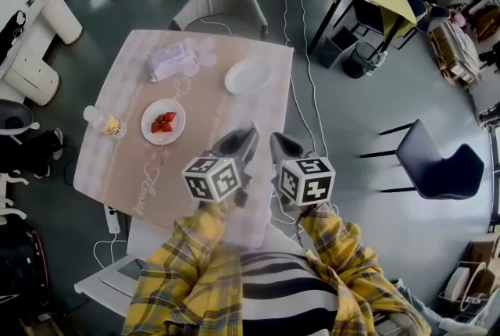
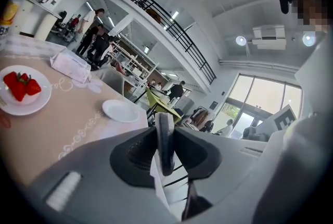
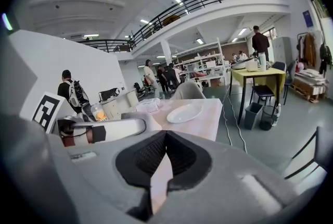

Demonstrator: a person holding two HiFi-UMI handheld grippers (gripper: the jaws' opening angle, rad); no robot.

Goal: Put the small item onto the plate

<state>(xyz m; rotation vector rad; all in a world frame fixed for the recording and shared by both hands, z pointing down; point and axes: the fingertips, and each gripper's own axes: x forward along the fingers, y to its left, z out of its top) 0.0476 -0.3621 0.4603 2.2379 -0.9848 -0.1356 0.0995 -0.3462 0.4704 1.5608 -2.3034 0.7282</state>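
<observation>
Taken here as the small item: the strawberries [image 1: 163, 123], a little red heap already lying on a round white plate [image 1: 175, 136], to the left of the empty oval plate [image 1: 248, 76] and nearer the camera. Probably light, soft and easily bruised, with a slightly slick skin and no stiffness to push against. Best taken one berry at a time, across the broad middle, with a gentle squeeze, never by the tip. Hard to say whether that heap or something else is meant, and whether the oval plate is the goal.

Further left of the oval plate, past the berries: a small jar [image 1: 109, 124] with something orange inside, at the edge of the table [image 1: 148, 182]. Just left of the oval plate, on the far side: a soft white pack [image 1: 172, 61].

Well to the near side of the oval plate, over the table's near edge: the left gripper [image 2: 165, 123], jaws brought together, holding nothing that can be named. Beside it, the right gripper [image 3: 165, 134], tips meeting, empty, only cloth showing through the gap below them. No contact with any berry.

Unclear: the number of berries; a dark narrow strip along the left seam, pad or not; the table's near edge, covered by the marker cubes [image 1: 211, 178] and yellow checked sleeves [image 1: 183, 264].
</observation>
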